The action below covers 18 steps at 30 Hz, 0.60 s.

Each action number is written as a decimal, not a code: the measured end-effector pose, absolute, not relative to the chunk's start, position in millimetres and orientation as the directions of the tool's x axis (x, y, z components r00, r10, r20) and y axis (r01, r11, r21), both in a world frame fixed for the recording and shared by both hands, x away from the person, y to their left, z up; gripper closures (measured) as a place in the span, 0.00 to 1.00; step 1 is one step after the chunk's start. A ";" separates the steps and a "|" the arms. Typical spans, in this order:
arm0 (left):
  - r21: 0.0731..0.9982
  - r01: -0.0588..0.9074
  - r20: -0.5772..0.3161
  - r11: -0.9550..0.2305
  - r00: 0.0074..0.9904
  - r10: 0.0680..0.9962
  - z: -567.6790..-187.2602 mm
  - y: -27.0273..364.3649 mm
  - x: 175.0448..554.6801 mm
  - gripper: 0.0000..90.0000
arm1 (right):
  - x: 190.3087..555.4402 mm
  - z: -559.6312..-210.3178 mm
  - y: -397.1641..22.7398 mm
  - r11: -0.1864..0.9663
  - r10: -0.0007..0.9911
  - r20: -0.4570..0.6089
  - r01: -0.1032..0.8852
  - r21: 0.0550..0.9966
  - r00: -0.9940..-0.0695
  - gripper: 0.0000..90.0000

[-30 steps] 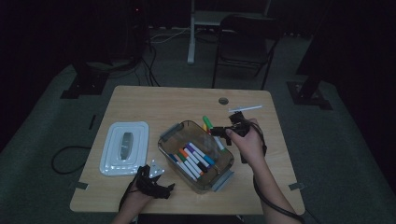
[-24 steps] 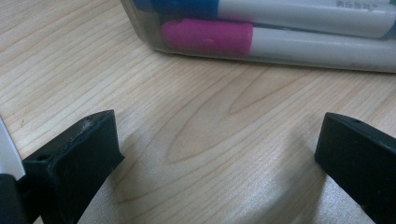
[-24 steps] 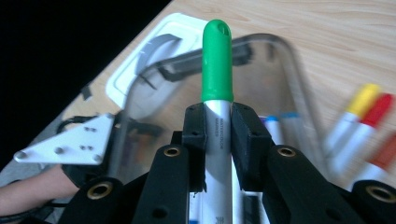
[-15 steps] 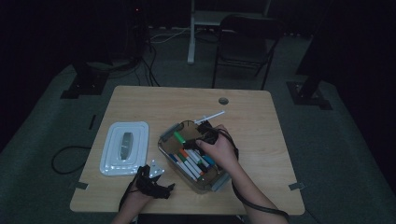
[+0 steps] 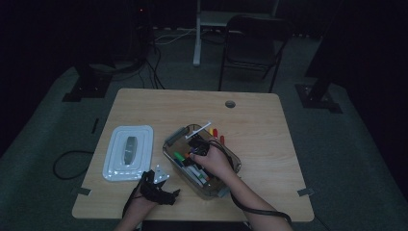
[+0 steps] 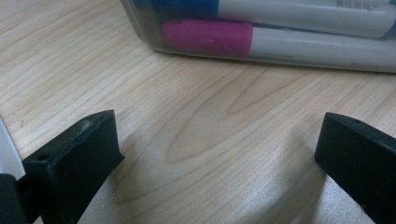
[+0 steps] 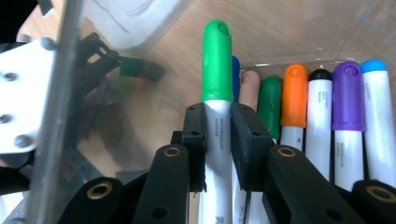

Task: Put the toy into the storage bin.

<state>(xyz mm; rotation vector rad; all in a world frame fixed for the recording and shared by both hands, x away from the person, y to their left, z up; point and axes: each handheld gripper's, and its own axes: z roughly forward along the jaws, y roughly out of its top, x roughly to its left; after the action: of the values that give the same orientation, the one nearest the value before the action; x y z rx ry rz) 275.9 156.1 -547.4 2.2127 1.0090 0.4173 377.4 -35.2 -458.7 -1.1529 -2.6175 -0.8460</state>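
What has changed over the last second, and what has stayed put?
The right gripper, shut on the green-capped marker, came from the table's right side down into the clear marker box. The left gripper, the white lid and the box stayed put.

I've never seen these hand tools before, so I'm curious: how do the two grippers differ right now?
The right gripper has its jaws clamped on a green-capped marker over the clear plastic bin; the left gripper has its jaws wide apart with nothing between them. The right sits among the markers; the left rests low over bare table beside the bin. Both have black jaws.
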 end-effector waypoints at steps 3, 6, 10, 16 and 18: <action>0.683 0.547 0.015 -0.483 0.651 0.759 -547.4 156.1 275.9 0.01 | 377.7 -463.3 -31.8 0.553 0.635 0.355 0.725 0.411 -0.686 0.85; 0.682 0.547 0.016 -0.485 0.652 0.758 -547.4 156.2 276.0 0.01 | 380.5 -468.8 -30.5 0.562 0.651 0.335 0.729 0.390 -0.681 0.85; 0.682 0.547 0.016 -0.485 0.652 0.758 -547.4 156.2 276.0 0.01 | 383.0 -470.8 -31.3 0.558 0.666 0.323 0.737 0.381 -0.672 0.84; 0.682 0.548 0.016 -0.485 0.652 0.758 -547.3 156.2 276.0 0.01 | 385.1 -471.8 -33.0 0.553 0.667 0.333 0.742 0.378 -0.667 0.79; 0.682 0.547 0.016 -0.485 0.652 0.758 -547.4 156.2 276.0 0.01 | 385.2 -469.7 -35.0 0.550 0.659 0.333 0.734 0.397 -0.674 0.78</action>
<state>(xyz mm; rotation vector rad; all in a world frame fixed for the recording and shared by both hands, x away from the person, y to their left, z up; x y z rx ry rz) 276.0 156.2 -547.4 2.2142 1.0080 0.4176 385.2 -35.0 -469.7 -1.1924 -2.6360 -0.7787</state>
